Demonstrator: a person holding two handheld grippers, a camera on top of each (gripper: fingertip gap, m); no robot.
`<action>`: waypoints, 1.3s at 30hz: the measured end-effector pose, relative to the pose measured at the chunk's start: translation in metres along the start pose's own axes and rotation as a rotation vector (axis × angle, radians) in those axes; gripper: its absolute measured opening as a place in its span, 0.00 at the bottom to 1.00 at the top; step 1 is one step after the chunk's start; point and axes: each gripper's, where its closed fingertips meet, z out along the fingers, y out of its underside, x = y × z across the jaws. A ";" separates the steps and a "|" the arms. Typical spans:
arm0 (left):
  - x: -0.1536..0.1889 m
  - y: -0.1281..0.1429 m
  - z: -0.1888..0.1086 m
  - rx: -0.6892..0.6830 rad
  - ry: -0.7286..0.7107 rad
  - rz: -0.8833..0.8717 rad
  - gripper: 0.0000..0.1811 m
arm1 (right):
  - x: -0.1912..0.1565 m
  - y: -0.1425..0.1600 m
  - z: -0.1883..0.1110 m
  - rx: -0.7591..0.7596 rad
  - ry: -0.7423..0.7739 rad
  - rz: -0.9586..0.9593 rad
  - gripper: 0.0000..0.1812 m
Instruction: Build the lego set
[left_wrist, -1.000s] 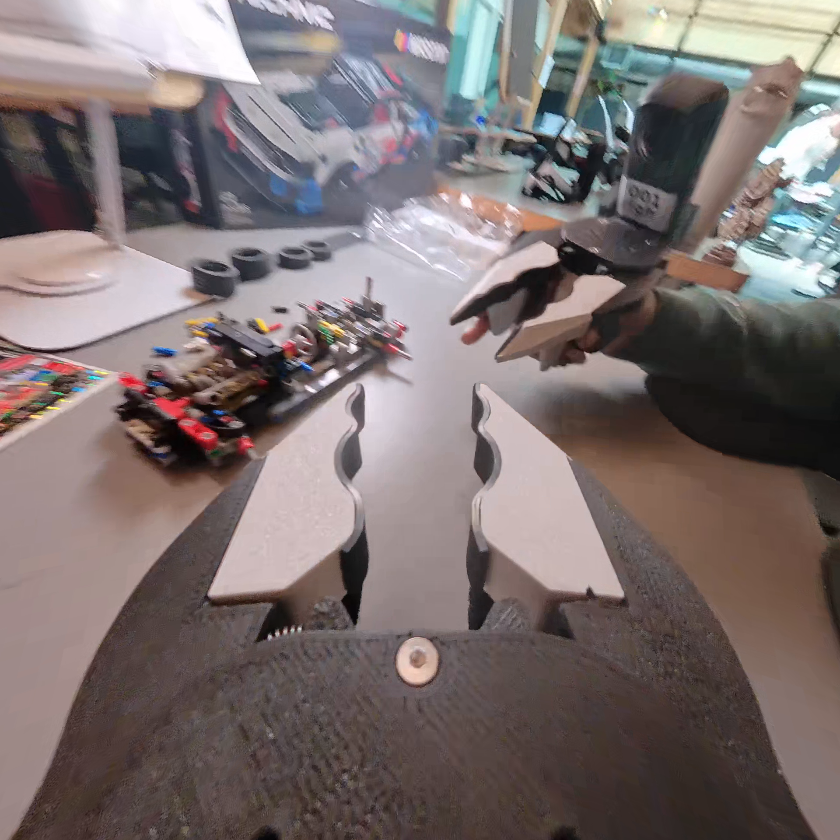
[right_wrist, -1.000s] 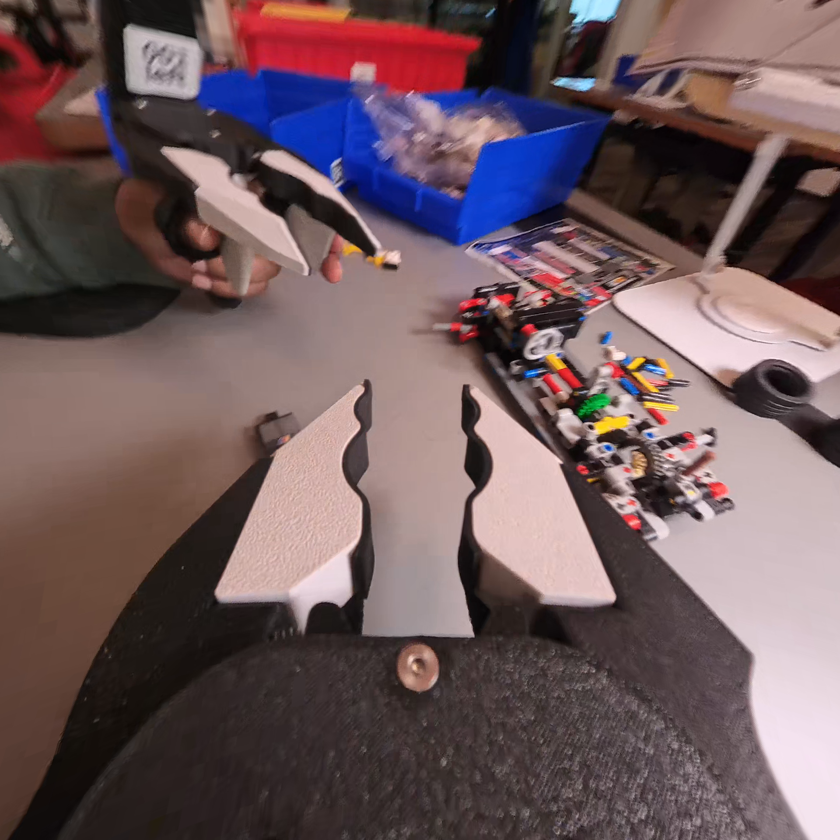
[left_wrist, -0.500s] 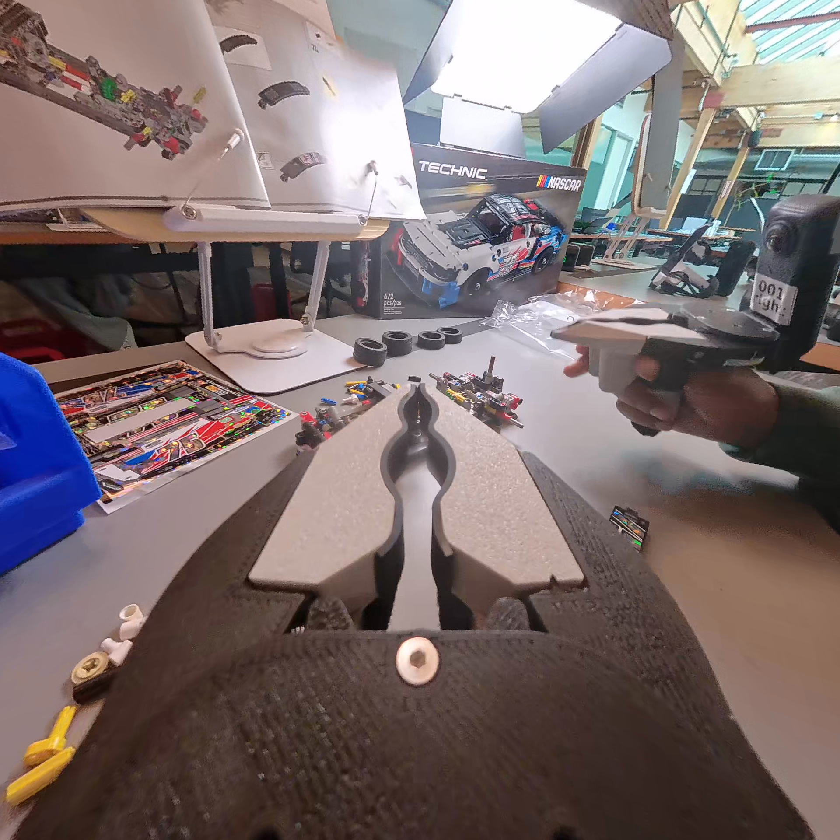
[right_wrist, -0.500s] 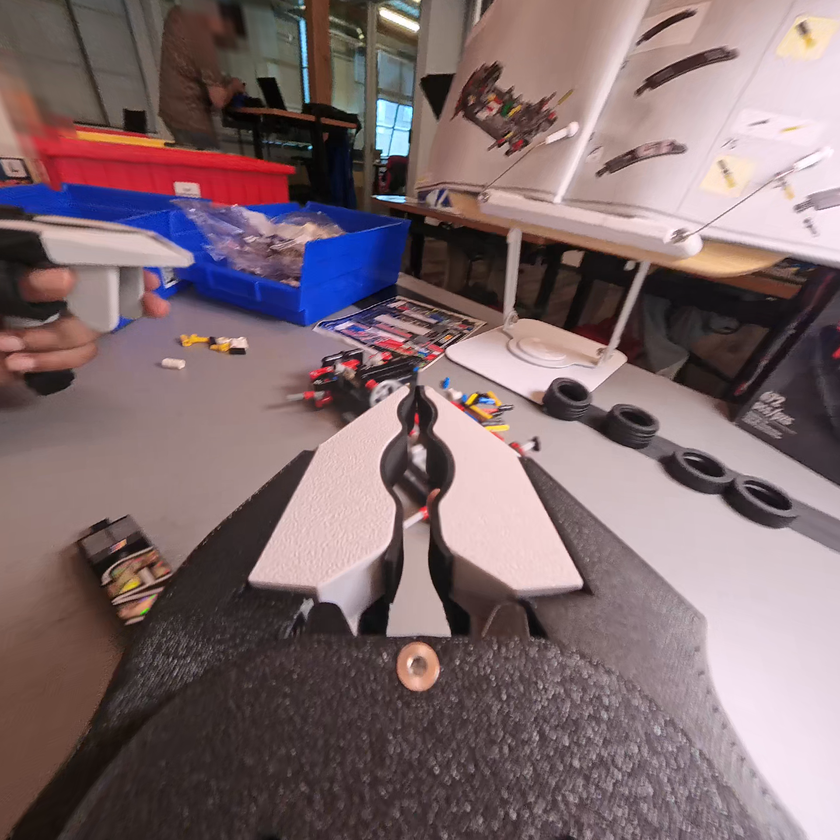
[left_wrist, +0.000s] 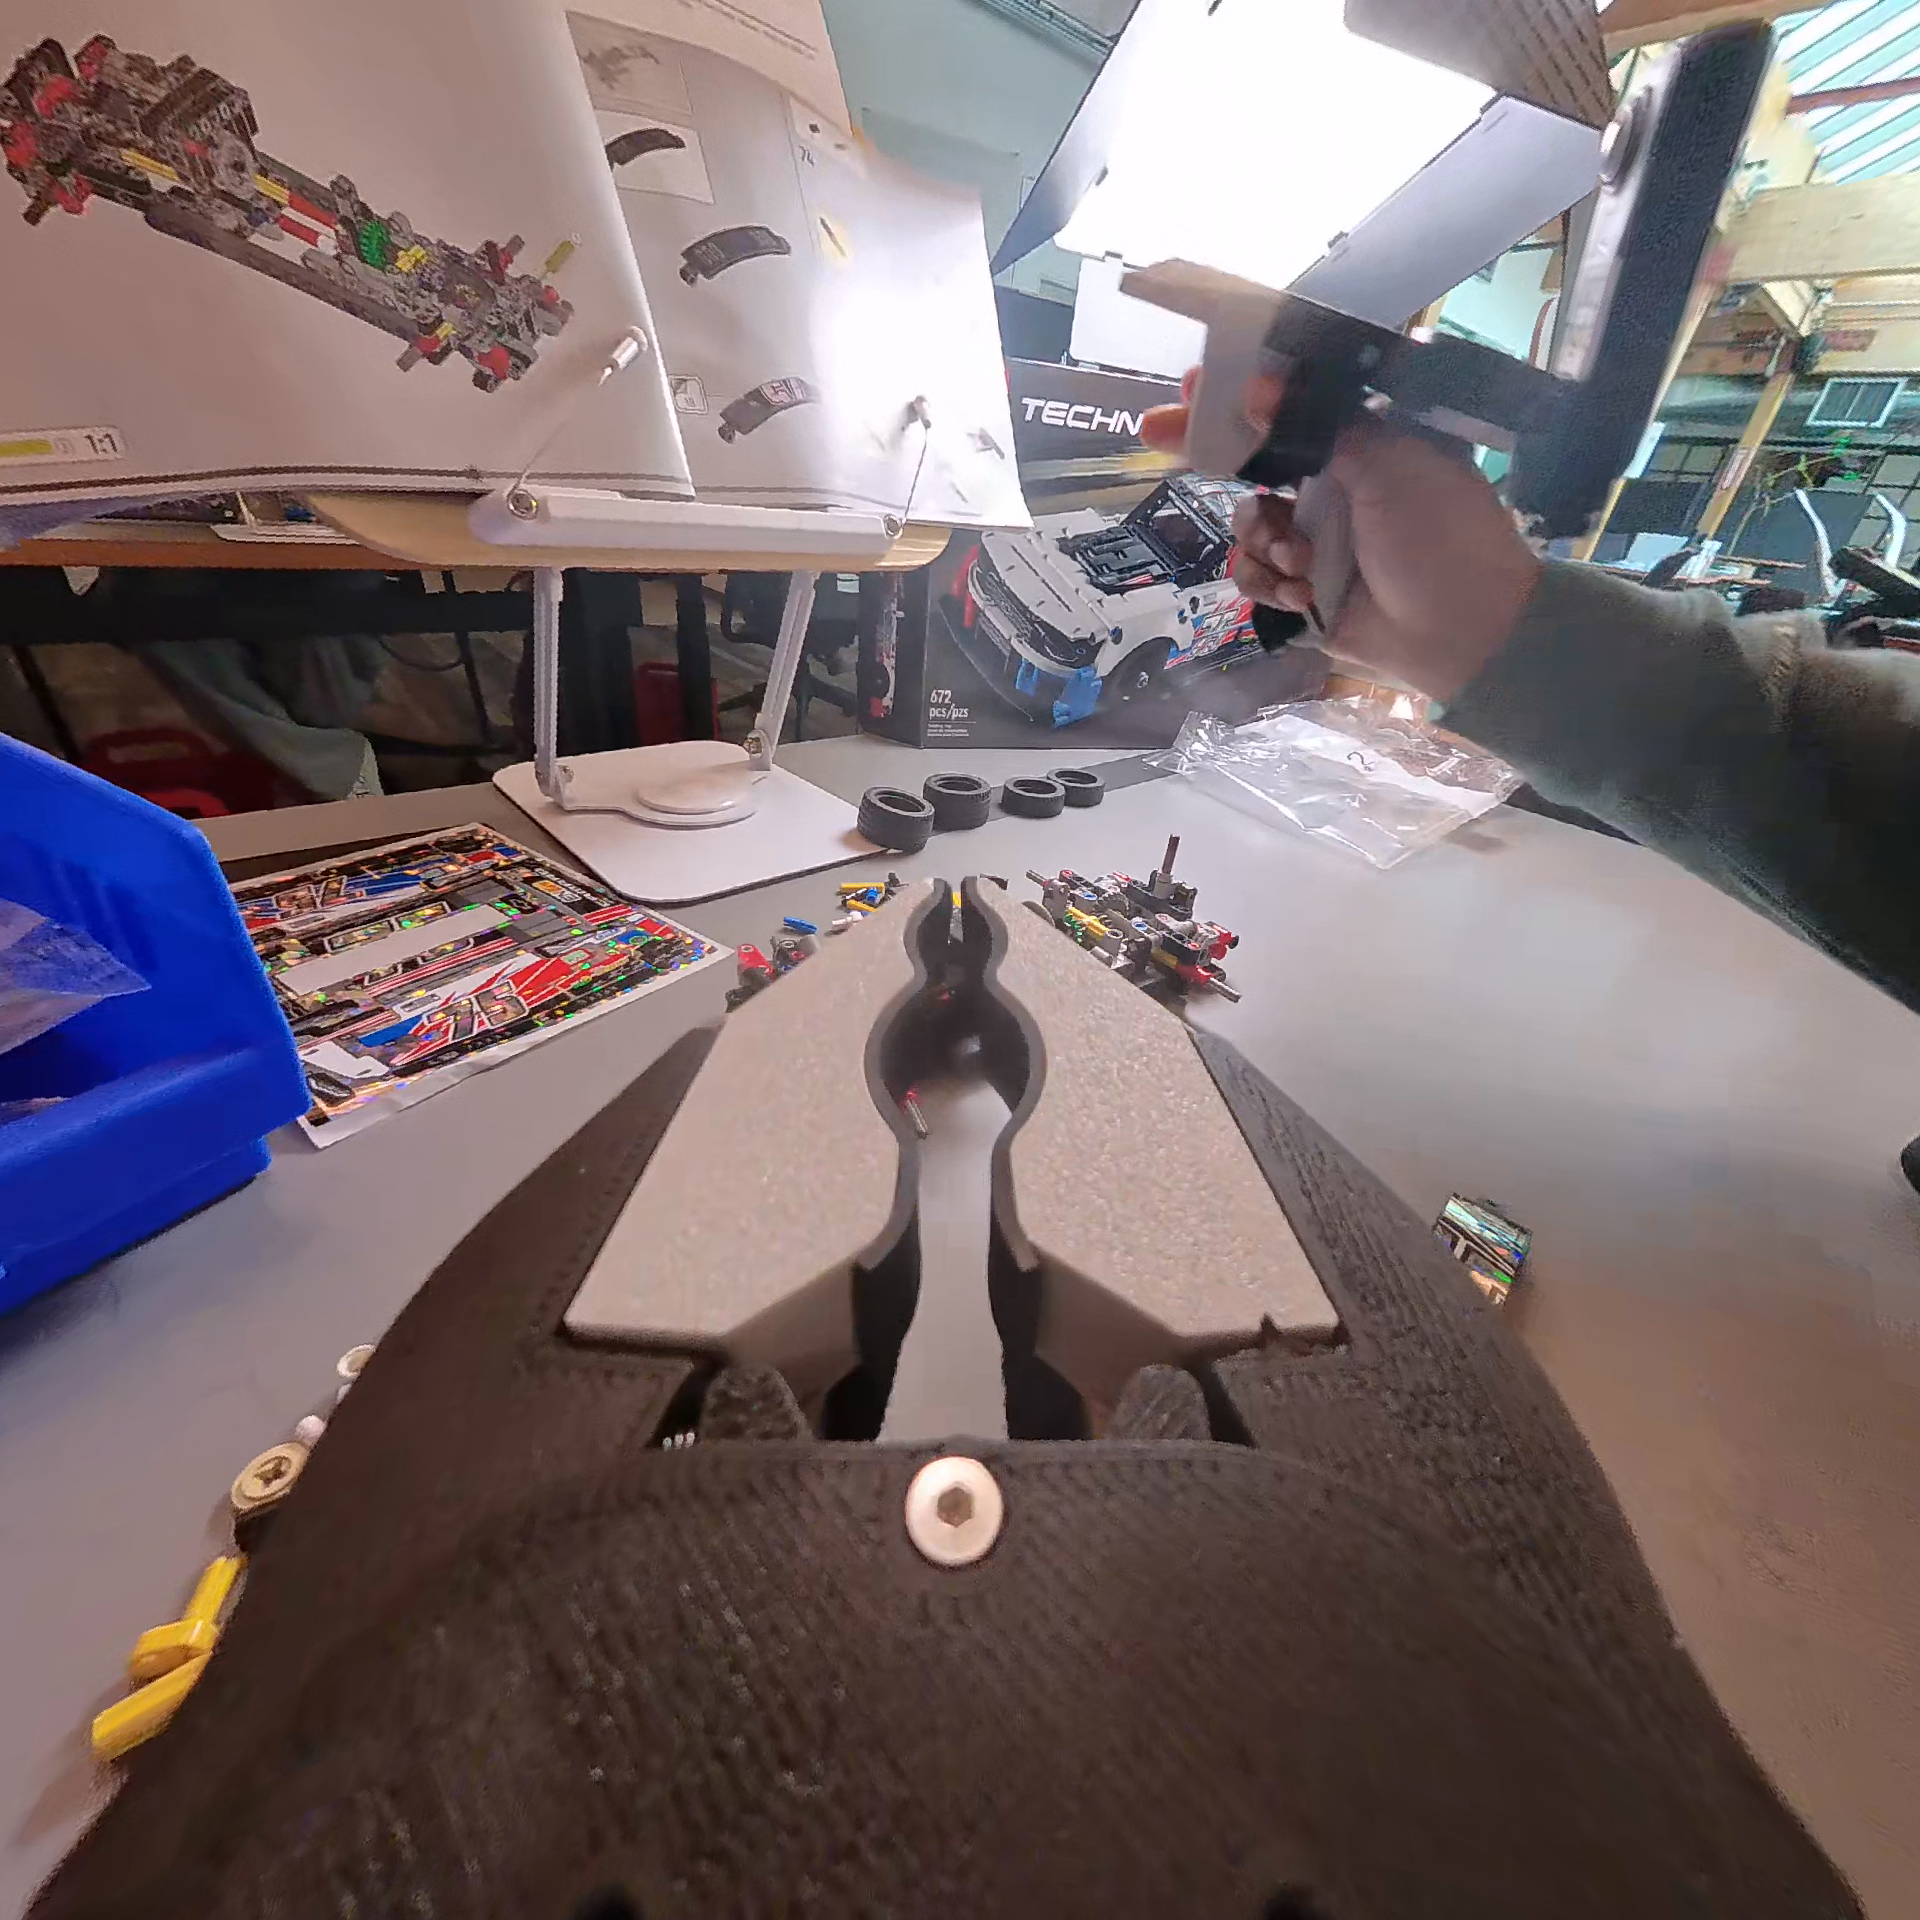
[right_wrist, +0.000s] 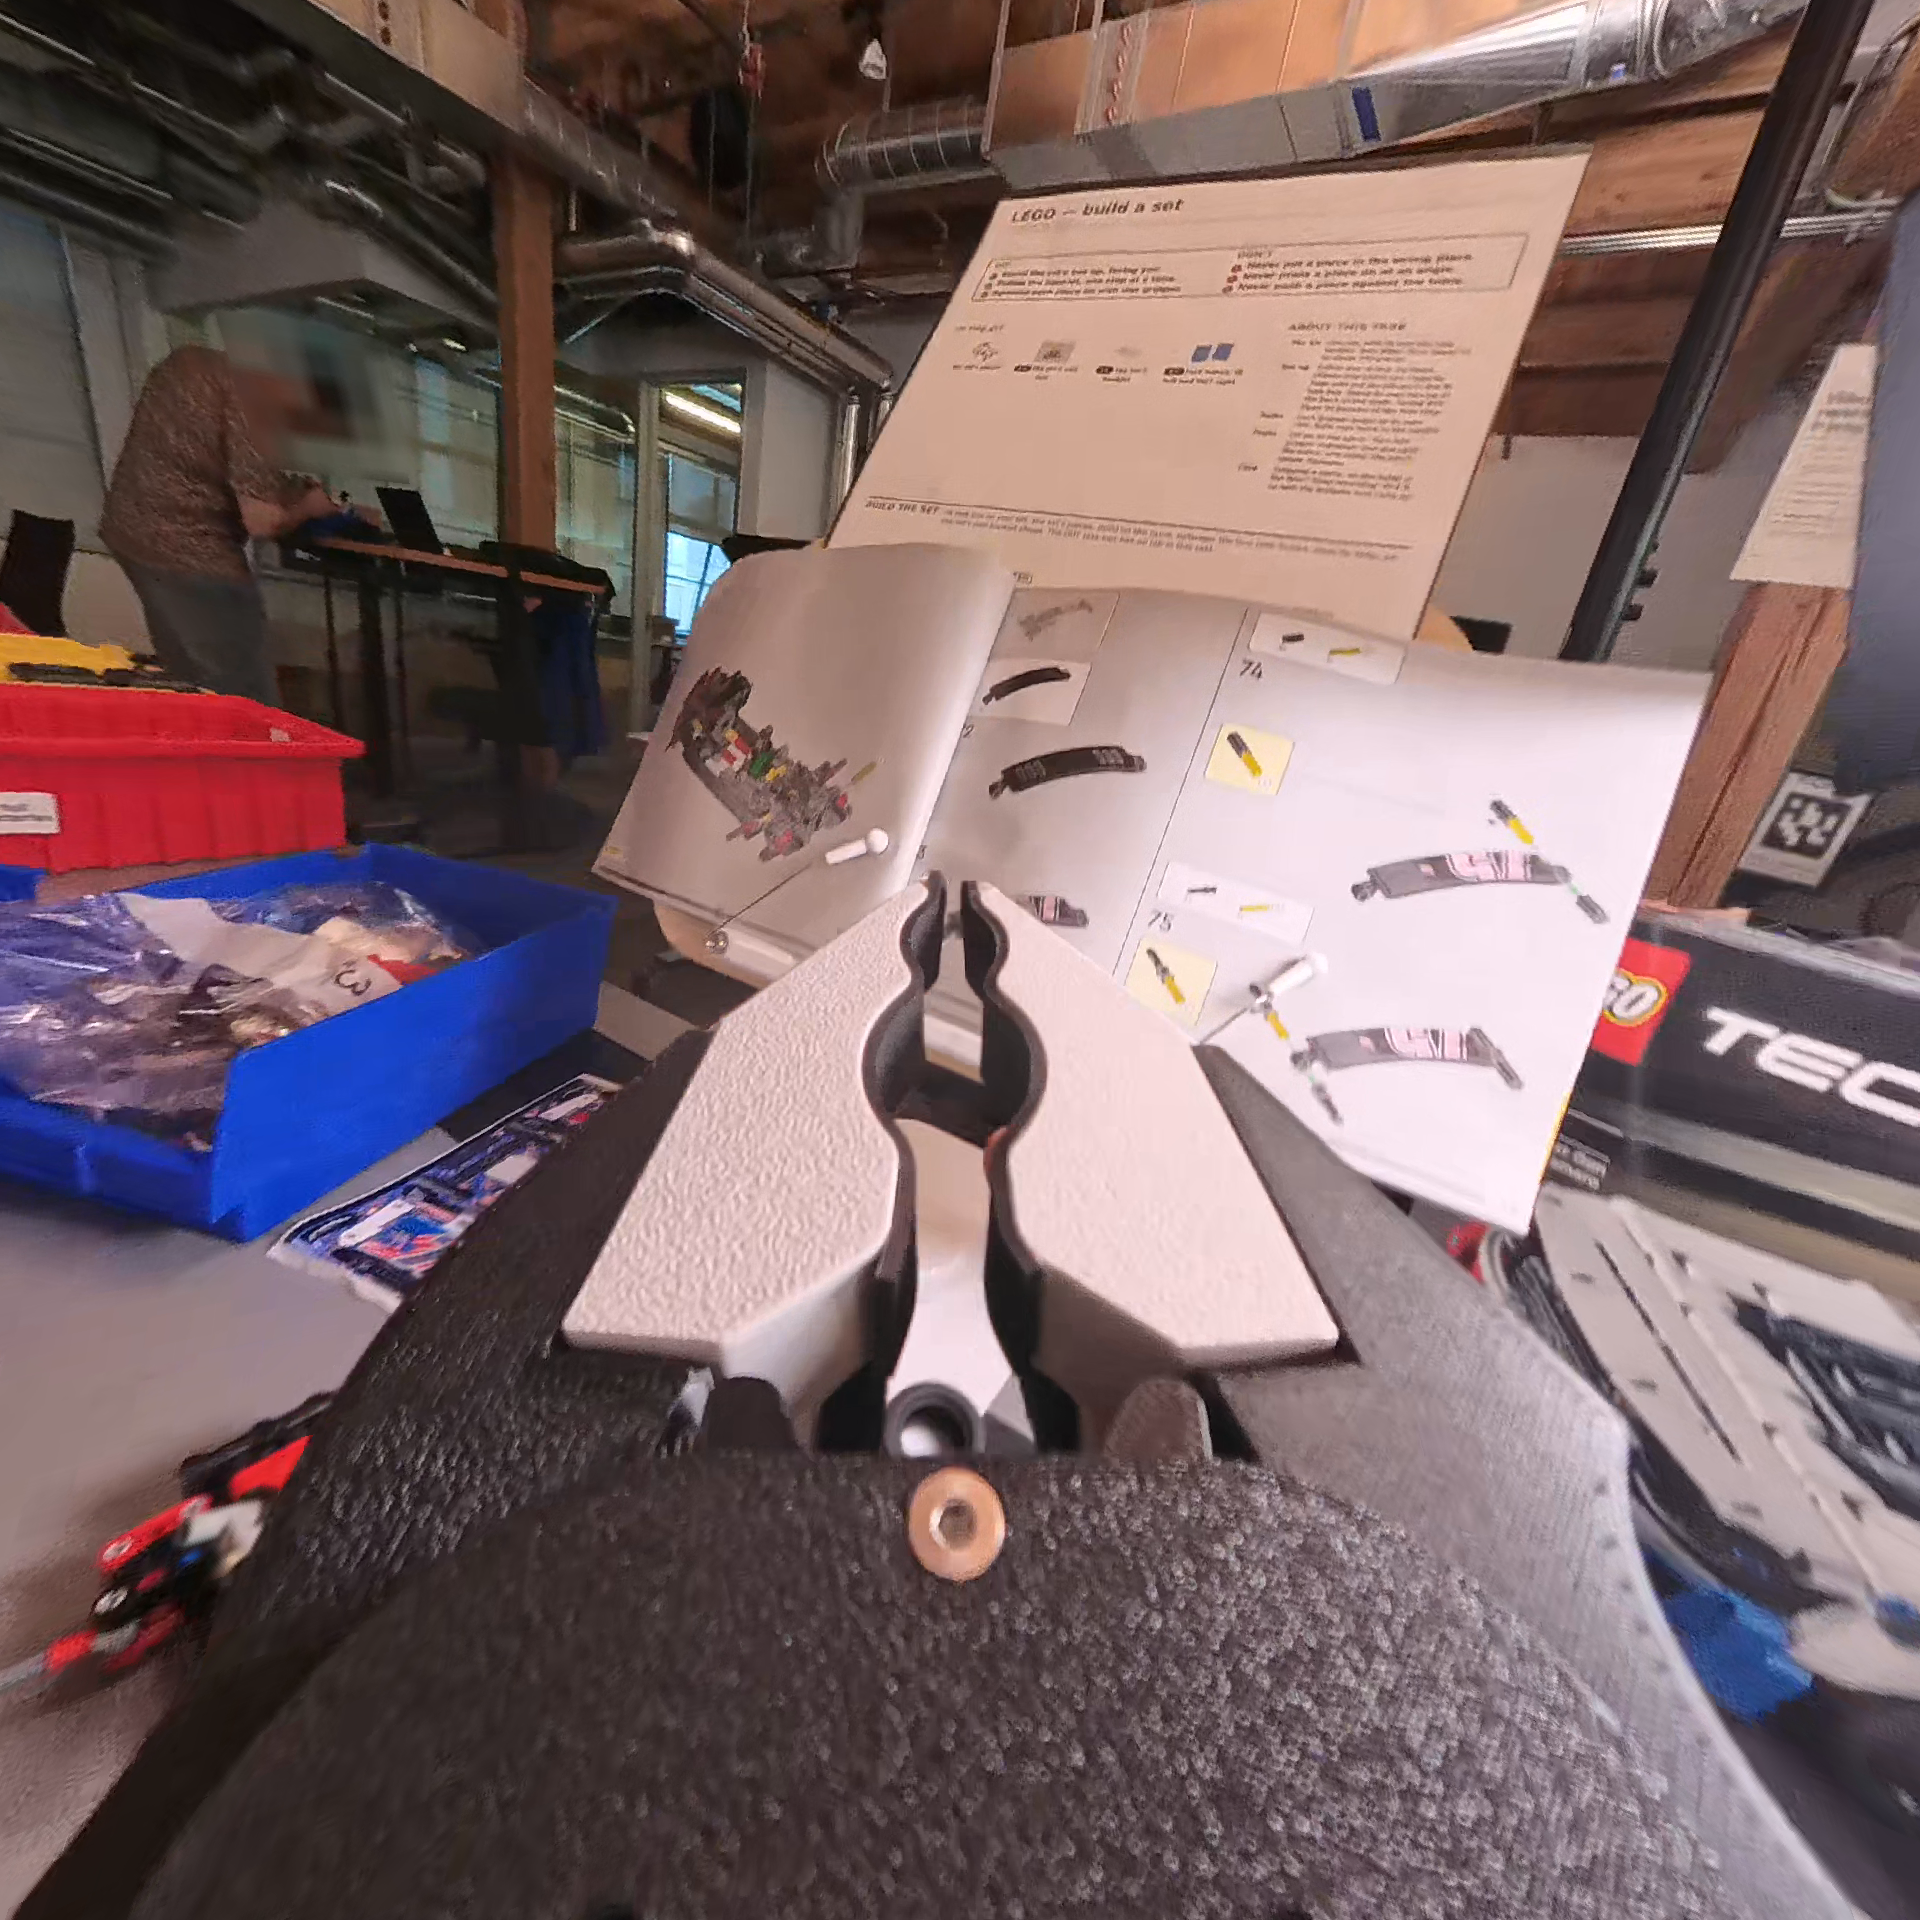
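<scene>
The part-built lego chassis (left_wrist: 1138, 925) lies on the grey table (left_wrist: 1558, 1091), half hidden behind my left gripper (left_wrist: 954, 894), which is shut with nothing in it and held low over the table. Loose small pieces (left_wrist: 862, 899) lie beside the chassis. My right gripper (right_wrist: 954, 894) is shut and empty, raised off the table and pointing at the open instruction booklet (right_wrist: 1299, 831). It also shows blurred in the left wrist view (left_wrist: 1138, 278), held high by a hand (left_wrist: 1382, 582). One end of the chassis (right_wrist: 166, 1558) shows at the lower left.
Four black tyres (left_wrist: 971, 800), the booklet stand (left_wrist: 686, 821), the set's box (left_wrist: 1091, 623) and a plastic bag (left_wrist: 1340, 790) sit behind. A sticker sheet (left_wrist: 457, 956) and a blue bin (left_wrist: 104, 1039) are left. A stickered piece (left_wrist: 1481, 1247) lies right. Yellow pins (left_wrist: 166, 1662) lie near. The left gripper's tips are roughly 30 centimeters from the right gripper's.
Both grippers have gone from open to shut. The right gripper has risen from table height and tilted up toward the booklet. The left gripper has pulled back and levelled.
</scene>
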 end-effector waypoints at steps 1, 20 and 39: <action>0.001 0.000 0.000 0.000 0.003 0.001 0.00 | 0.004 -0.002 0.011 -0.003 0.005 -0.012 0.00; -0.007 0.008 0.003 -0.023 -0.010 -0.022 0.01 | 0.094 0.015 0.126 -0.139 0.123 -0.115 0.00; -0.016 0.011 0.004 -0.023 -0.071 0.054 0.08 | 0.114 -0.005 0.160 -0.132 0.117 -0.166 0.00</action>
